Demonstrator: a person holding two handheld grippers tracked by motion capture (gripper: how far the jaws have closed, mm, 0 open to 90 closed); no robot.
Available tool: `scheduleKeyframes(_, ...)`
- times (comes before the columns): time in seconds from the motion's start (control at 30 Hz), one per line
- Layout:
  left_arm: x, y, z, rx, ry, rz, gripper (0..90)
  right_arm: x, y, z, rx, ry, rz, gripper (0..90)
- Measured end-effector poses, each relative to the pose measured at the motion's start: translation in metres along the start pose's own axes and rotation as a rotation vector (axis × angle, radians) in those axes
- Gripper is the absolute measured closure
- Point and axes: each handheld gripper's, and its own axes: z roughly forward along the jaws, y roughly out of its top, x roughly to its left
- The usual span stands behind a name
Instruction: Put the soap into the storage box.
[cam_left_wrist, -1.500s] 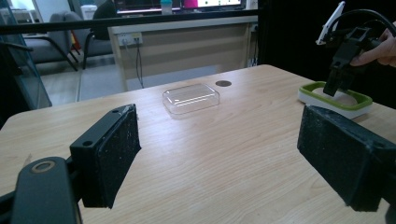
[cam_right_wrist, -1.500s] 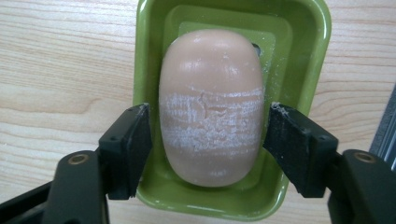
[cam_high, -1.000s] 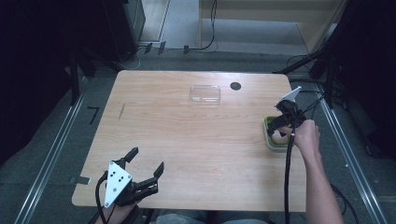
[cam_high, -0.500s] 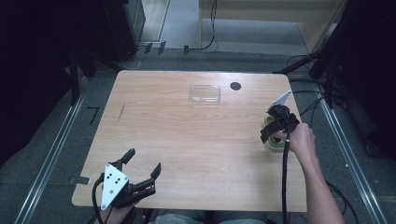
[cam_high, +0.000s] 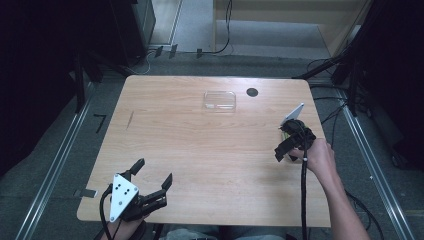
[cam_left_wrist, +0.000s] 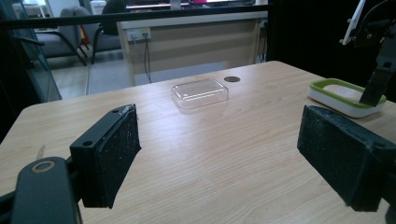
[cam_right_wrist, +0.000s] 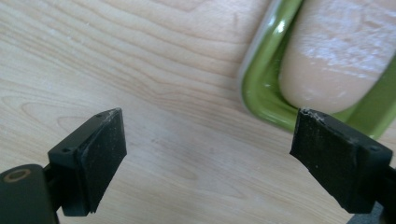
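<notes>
- right gripper (cam_high: 284, 151) hangs over the right edge of the table (cam_high: 200, 150), pointing down, jaws wide apart with nothing between them. they've just been opening a bit more too.
- the thing it's hovering at is a shallow white dish with a green rim (cam_right_wrist: 266, 88). in the right gripper view one rounded corner of it sits just beyond the right jaw, and the left jaw is over bare wood. the pads aren't touching the dish.
- from the left gripper view you get the dish (cam_left_wrist: 346, 95) side on: low, flat on the table near the right edge, with the other gripper's black jaw hanging right above its rim. can't tell if that jaw tip touches the rim or not.
- in the high view the dish is mostly hidden under the right gripper and the person's hand (cam_high: 320, 157), just a sliver of green peeking out.
- left gripper (cam_high: 152, 172) is parked at the near left corner of the table, also spread open and holding nothing, grey three-cornered plate on top.
- there's a clear plastic lid-looking tray (cam_high: 219, 100) lying flat toward the far side of the table, well apart from both grippers, and a small dark round hole (cam_high: 252, 92) just beside it to the right.
</notes>
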Motion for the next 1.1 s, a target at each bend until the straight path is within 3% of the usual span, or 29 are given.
scheduleKeyframes(0.4, 0.000, 0.000, 0.000, -0.007, -0.018, 0.005, 13.1, 0.029, -0.022, 0.000, 0.002, 0.012, -0.080, 10.7)
scheduleKeyframes(0.83, -0.001, 0.000, -0.005, -0.016, -0.016, 0.009, 13.1, 0.044, -0.042, -0.001, -0.008, 0.007, -0.121, 11.7)
scheduleKeyframes(1.1, 0.000, 0.000, -0.007, -0.015, -0.010, 0.006, 13.2, 0.056, -0.061, 0.012, 0.007, 0.006, -0.162, 11.9)
